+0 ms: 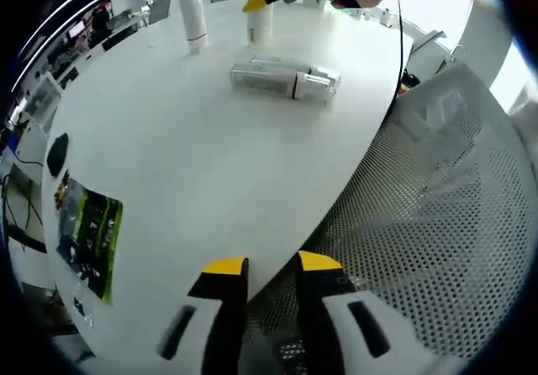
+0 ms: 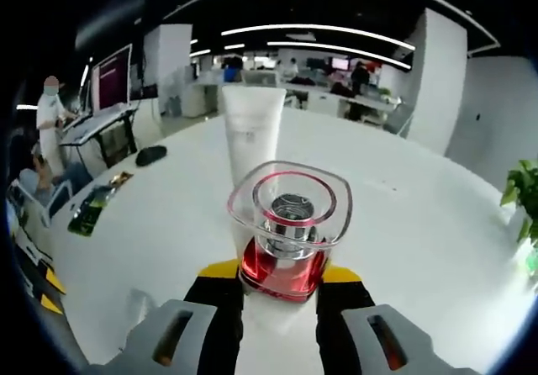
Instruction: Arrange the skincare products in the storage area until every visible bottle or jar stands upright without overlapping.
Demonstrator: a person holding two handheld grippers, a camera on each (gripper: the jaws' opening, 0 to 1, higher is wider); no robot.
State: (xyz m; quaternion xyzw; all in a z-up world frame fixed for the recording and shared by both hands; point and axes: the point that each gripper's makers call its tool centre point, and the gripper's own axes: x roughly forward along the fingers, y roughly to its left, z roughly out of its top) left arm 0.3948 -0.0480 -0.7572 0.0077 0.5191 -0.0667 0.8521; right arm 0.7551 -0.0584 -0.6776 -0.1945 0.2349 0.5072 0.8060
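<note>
Gripping a red bottle [image 2: 284, 261], the right tool [image 2: 282, 276] overlooks the white table [image 2: 437, 215].

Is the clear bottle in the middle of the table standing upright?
No, in the left gripper view the clear bottle lies on its side on the white table.

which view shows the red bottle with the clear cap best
The right gripper view: the red bottle sits close up between that hand-held gripper's jaws, cap and base clear. The left gripper view shows it far off at the table's far edge, largely hidden by the right hand-held gripper.
</note>
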